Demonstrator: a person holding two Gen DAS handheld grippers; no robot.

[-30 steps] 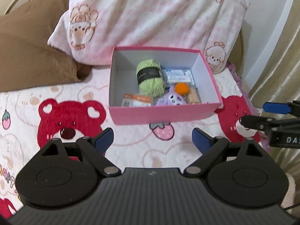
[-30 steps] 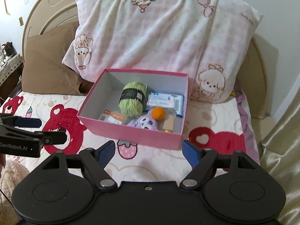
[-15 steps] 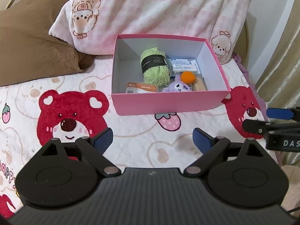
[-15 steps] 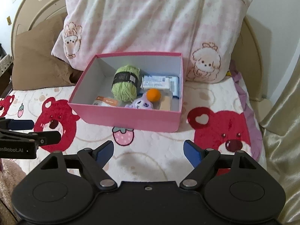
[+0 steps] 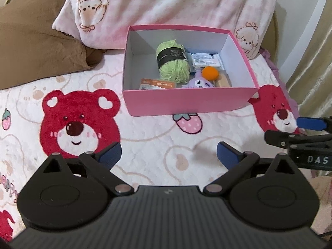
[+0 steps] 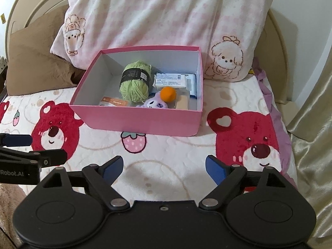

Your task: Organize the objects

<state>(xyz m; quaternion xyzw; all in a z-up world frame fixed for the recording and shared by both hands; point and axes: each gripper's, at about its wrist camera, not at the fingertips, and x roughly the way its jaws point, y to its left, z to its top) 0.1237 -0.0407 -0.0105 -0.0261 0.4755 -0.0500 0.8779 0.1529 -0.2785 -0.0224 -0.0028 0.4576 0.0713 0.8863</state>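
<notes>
A pink box (image 5: pixel 186 103) (image 6: pixel 141 122) stands on the bear-print blanket in front of the pillows. Inside lie a green yarn ball (image 5: pixel 173 60) (image 6: pixel 134 83), a white and blue packet (image 5: pixel 205 60) (image 6: pixel 174 81), an orange pompom (image 5: pixel 210 73) (image 6: pixel 168 94), a purple plush (image 5: pixel 198 82) (image 6: pixel 154 103), a tan block (image 5: pixel 224 81) (image 6: pixel 182 103) and an orange card (image 5: pixel 156 84) (image 6: pixel 113 102). My left gripper (image 5: pixel 168 155) hovers over the blanket short of the box, its jaws opening with nothing between them. My right gripper (image 6: pixel 165 166) does the same to its right, jaws opening and empty.
A pink checked pillow (image 5: pixel 176 6) (image 6: pixel 166 18) leans behind the box, with a brown pillow (image 5: pixel 37 41) (image 6: pixel 35 62) to its left. A beige headboard (image 6: pixel 27 6) rises behind. A gold curtain (image 6: pixel 311 124) hangs at the right edge of the bed.
Both grippers have sunk toward the blanket and tipped down a little, so the box now sits higher in each view. Both pairs of jaws have spread slightly wider.
</notes>
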